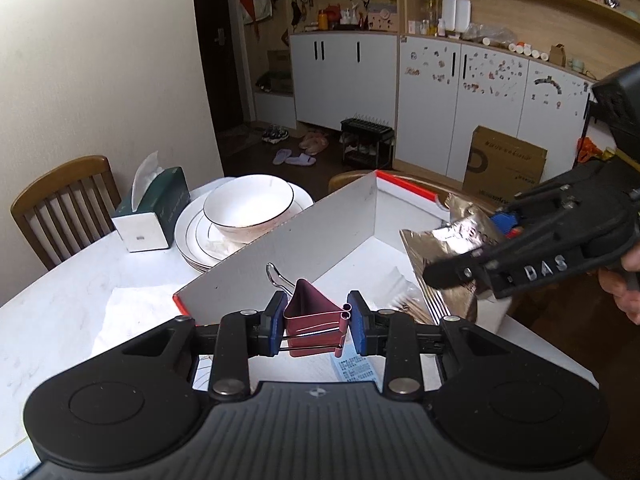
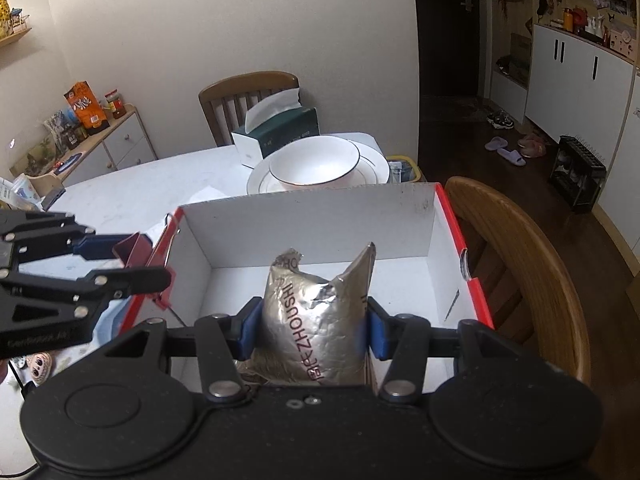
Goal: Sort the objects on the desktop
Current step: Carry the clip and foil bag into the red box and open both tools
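An open white cardboard box with red outer edges [image 2: 404,216] sits on the white marbled table [image 1: 60,300], its pale floor mostly bare in the right wrist view, with a few thin brown sticks, too small to identify, lying near its close corner in the left wrist view. Behind the box, a white bowl with a thin dark rim [image 2: 314,164] rests on a stack of white plates [image 2: 376,168], and beside them stands a dark green and white tissue box [image 2: 276,132] with a white tissue poking up. The right gripper [image 2: 312,330] pinches a crinkled silver foil pouch [image 2: 316,312] between its 2 blue pads, holding it over the box interior; the pouch carries dark lettering reading "ZHOUSHI" with other characters too creased to read. In the left wrist view the body of that gripper shows raised letters "DAS". The left gripper [image 1: 316,322] is pressed together on a dark red metal binder clip [image 1: 314,320], whose triangular body points away and whose silver wire handle sticks up behind; the clip hangs just outside the box's near wall, above the table. A small blue printed card [image 1: 356,368] lies on the table under the gripper, its writing unreadable.
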A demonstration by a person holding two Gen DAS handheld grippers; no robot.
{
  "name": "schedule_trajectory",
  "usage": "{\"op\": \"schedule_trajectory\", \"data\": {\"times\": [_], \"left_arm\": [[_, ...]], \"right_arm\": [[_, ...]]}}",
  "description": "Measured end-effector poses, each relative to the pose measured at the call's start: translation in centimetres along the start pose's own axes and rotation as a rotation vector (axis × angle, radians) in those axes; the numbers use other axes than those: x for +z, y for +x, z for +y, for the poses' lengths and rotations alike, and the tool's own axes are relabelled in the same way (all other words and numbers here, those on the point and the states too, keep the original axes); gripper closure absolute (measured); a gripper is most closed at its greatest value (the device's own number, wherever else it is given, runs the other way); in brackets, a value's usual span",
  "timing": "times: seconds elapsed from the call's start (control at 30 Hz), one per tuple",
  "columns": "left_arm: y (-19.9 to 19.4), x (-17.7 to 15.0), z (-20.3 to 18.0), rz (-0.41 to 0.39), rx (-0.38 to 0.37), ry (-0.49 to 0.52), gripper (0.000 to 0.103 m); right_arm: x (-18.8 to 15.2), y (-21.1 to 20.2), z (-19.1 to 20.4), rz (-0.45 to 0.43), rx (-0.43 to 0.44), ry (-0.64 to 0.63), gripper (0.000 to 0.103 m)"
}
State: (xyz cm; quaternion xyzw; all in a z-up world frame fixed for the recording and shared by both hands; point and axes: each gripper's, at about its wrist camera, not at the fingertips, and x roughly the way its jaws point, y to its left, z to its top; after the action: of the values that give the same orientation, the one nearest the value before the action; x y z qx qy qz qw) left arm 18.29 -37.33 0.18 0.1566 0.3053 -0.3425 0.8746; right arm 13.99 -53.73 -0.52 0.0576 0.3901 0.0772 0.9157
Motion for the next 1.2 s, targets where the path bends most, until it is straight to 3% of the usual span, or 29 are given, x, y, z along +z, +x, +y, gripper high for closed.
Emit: {"op": "schedule_trajectory", "data": {"times": [0.57,0.87,1.2], "left_arm": [[7.1,0.8,0.2,0.137,0.002,0.031,0.072],[10.5,1.2,0.3,0.238,0.030,0.035,0.072],[13.1,0.3,0.2,0.360,0.001,0.044,0.072]], "right_arm": [[-1.5,4.3,0.9,0.112,0.012,-0.166,0.052],[-2.2,6.4,-0.5,0.180,-0.010,-0.165,0.052],[-2.7,6.6,-0.9,0.197,0.032,-0.188,0.051]]}}
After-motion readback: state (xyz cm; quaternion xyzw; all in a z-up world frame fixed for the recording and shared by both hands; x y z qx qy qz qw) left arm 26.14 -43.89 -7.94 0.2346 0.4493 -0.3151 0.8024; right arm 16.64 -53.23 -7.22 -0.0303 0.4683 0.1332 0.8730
